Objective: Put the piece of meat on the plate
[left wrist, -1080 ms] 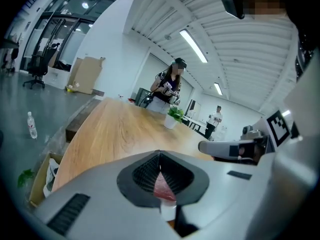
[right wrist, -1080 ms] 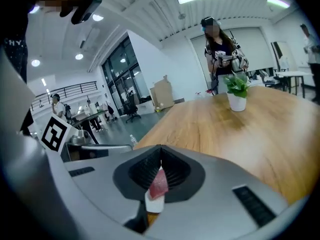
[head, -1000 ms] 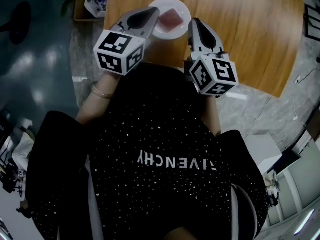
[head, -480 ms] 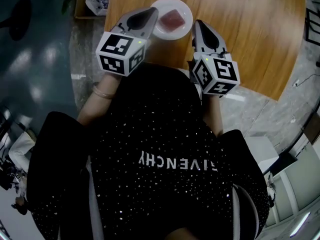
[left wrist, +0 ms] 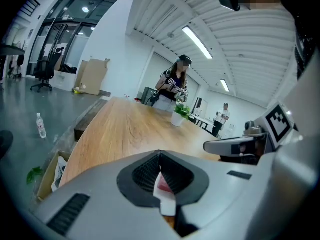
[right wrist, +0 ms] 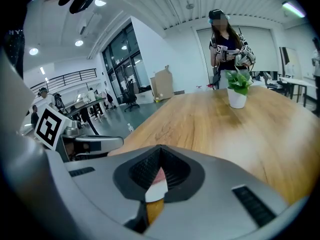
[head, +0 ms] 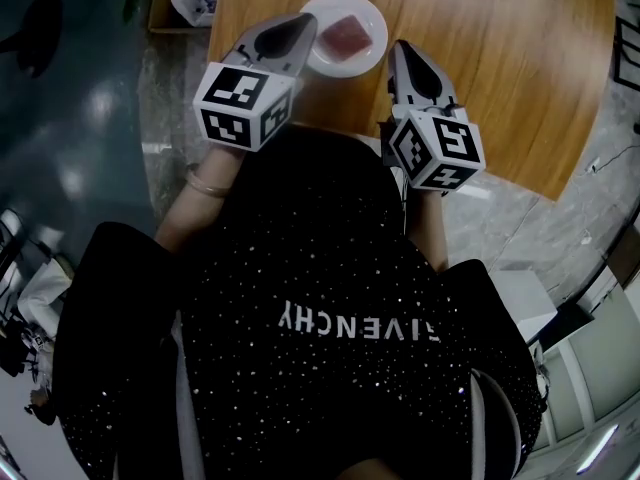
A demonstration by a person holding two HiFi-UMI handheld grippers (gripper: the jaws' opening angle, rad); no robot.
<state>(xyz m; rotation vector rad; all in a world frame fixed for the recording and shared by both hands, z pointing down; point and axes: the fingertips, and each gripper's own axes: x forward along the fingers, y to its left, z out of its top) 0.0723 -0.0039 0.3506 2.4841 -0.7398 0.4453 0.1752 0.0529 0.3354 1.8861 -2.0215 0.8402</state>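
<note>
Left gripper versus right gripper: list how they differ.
In the head view the left gripper overlaps the plate at its rim; the right gripper sits clear, right of it. The left gripper slants up-right there; the right gripper slants slightly up-left. Shared: jaws shut, empty, both aimed at the meat on the plate.

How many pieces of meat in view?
1. The piece of meat lies on the white plate on the wooden table. The left gripper covers the plate's edge; more could hide there.
</note>
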